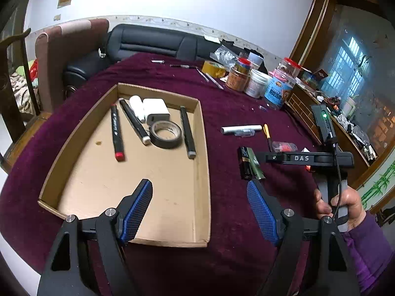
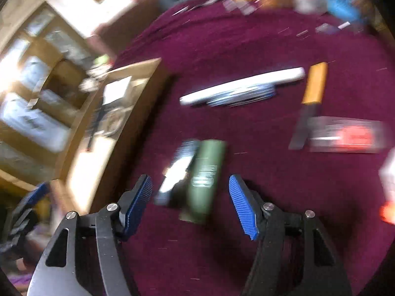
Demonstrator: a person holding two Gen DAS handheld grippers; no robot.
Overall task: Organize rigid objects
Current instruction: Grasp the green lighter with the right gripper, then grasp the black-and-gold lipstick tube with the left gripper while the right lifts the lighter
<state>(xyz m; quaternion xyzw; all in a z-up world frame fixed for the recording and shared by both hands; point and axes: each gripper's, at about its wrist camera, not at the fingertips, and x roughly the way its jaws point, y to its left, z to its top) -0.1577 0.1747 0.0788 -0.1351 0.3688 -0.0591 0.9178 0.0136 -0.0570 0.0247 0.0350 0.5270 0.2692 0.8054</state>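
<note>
Two batteries lie straight ahead of my right claw (image 2: 190, 204), just past its tips.

Black battery (image 2: 176, 172) and green battery (image 2: 206, 177) rest side by side on the desk (image 2: 246, 37), long axes running away from me, beside the cardboard tray (image 1: 203, 172). Right claw wide, gripping nothing; left claw (image 1: 200, 209) wide and empty over the tray's near corner.

Box (image 1: 74, 133): four markers (image 1: 116, 133), one tape roll (image 1: 165, 134), one white charger (image 1: 155, 109). Surface: two batteries (image 1: 249, 164), maybe four jars (image 1: 280, 83).
</note>
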